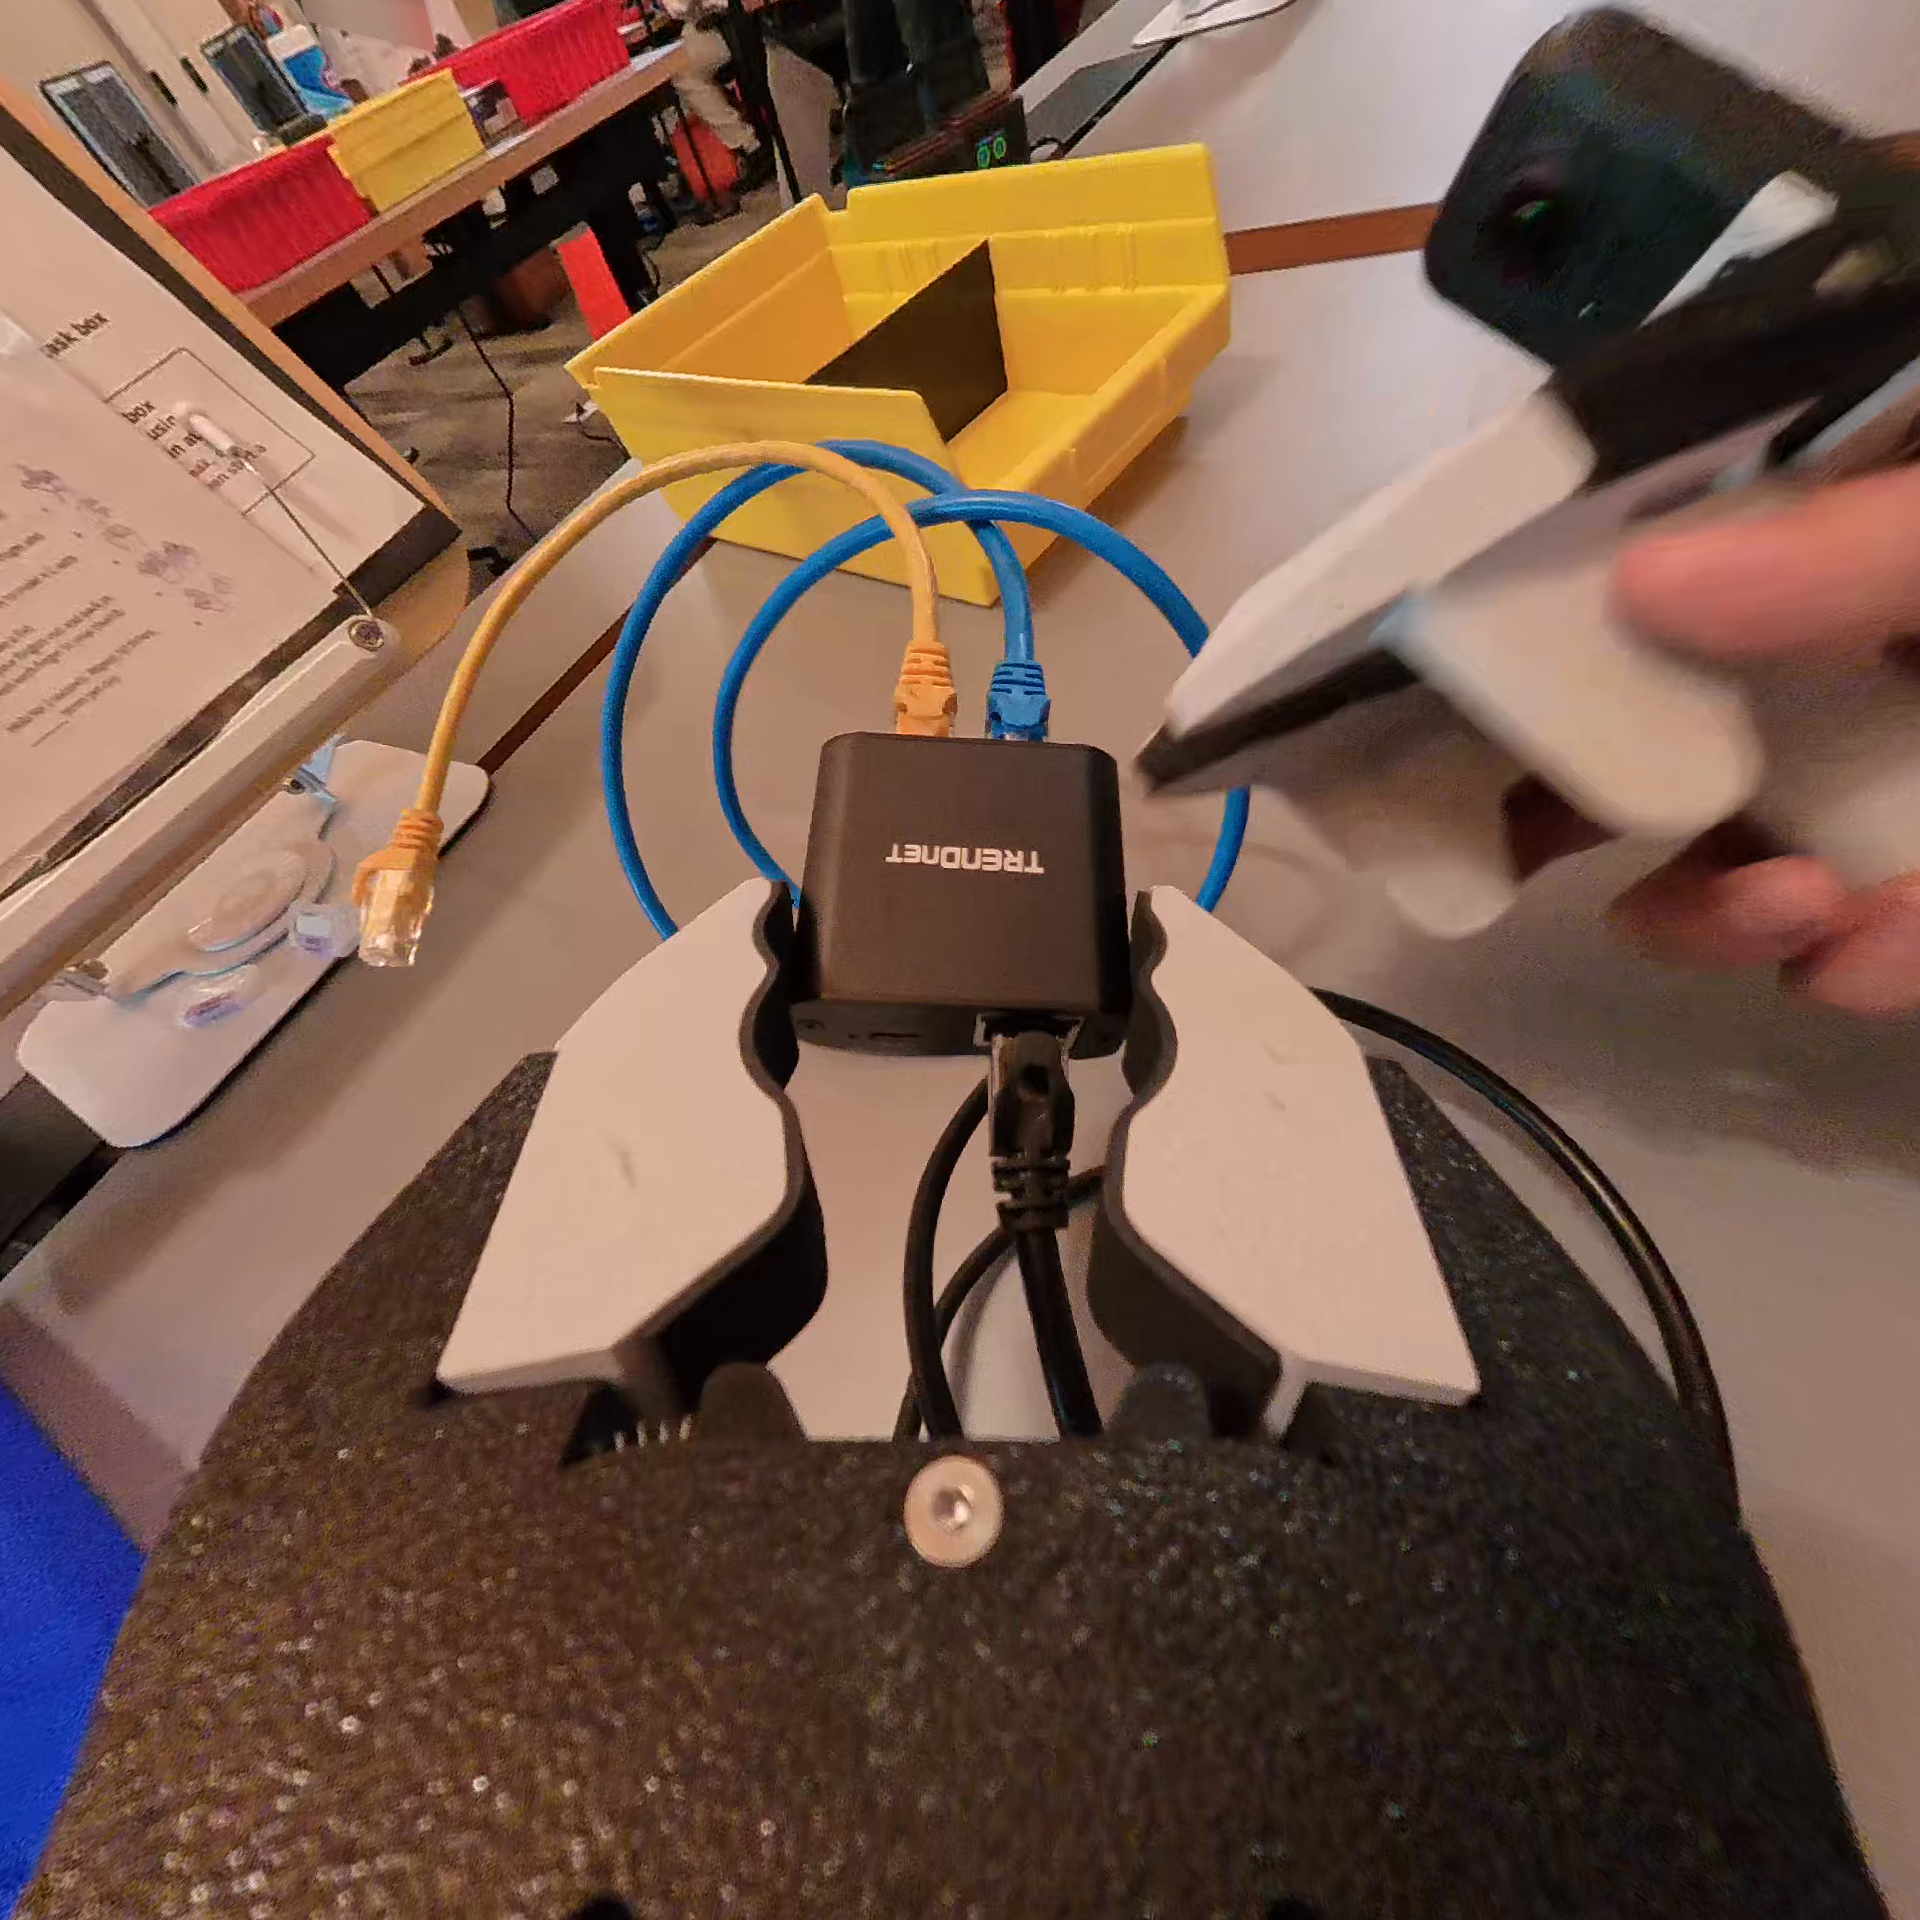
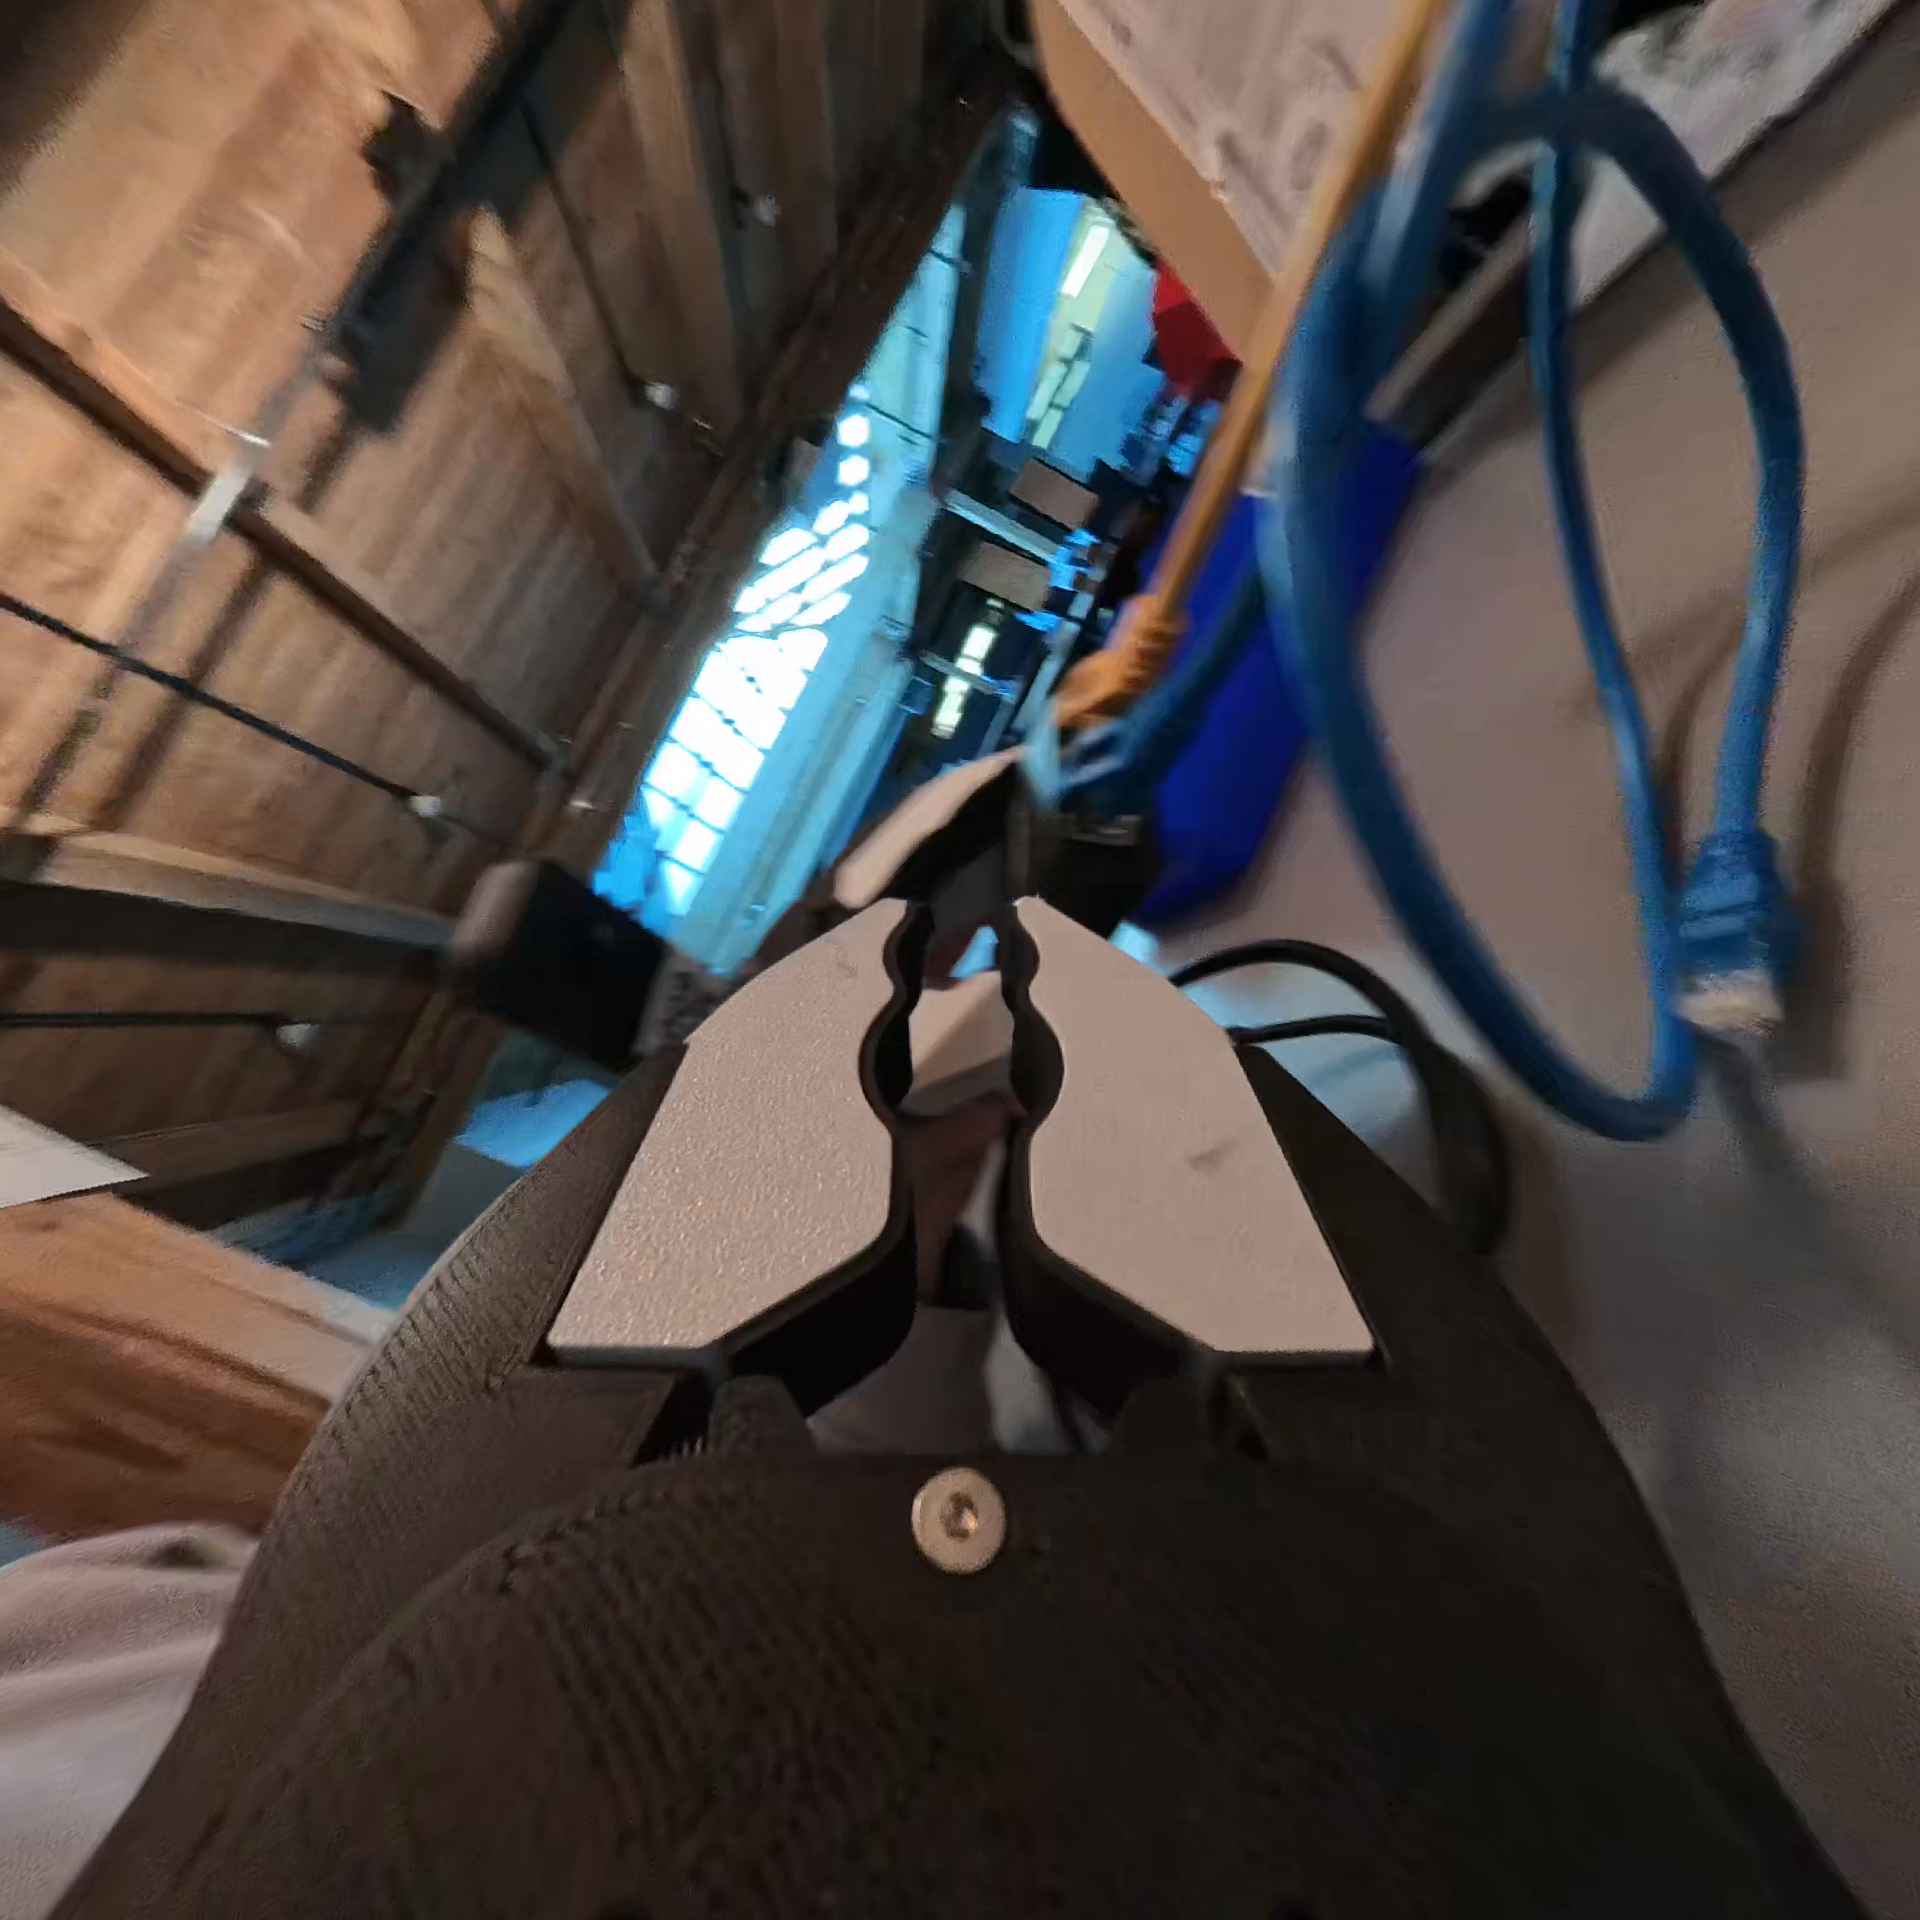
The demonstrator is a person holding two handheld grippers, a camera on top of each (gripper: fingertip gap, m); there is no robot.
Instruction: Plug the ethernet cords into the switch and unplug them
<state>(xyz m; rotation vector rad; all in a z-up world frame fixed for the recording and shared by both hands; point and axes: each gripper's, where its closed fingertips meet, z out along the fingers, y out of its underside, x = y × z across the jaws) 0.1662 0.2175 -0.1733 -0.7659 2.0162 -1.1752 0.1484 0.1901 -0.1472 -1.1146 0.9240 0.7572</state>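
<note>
The switch [image 1: 961,883] sits mid-counter [image 1: 1351,364], pinched by the left claw [image 1: 961,935], seemingly to steady it for plugging. Orange [image 1: 925,691] and blue [image 1: 1016,701] plugs sit in its far side. The right claw [image 2: 961,914], nearly pressed together and empty, hovers beside it, with open counter around.

Matt black switch [image 1: 961,883] (smooth casing); glossy yellow plastic bin [image 1: 1091,343]; grainy claw mount.

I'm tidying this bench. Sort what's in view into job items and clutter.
Job:
- black switch, held by the left gripper
- yellow cord, blue cord, black cord, all plugged in
- right gripper

Lying about:
- yellow bin
- sign stand
</note>
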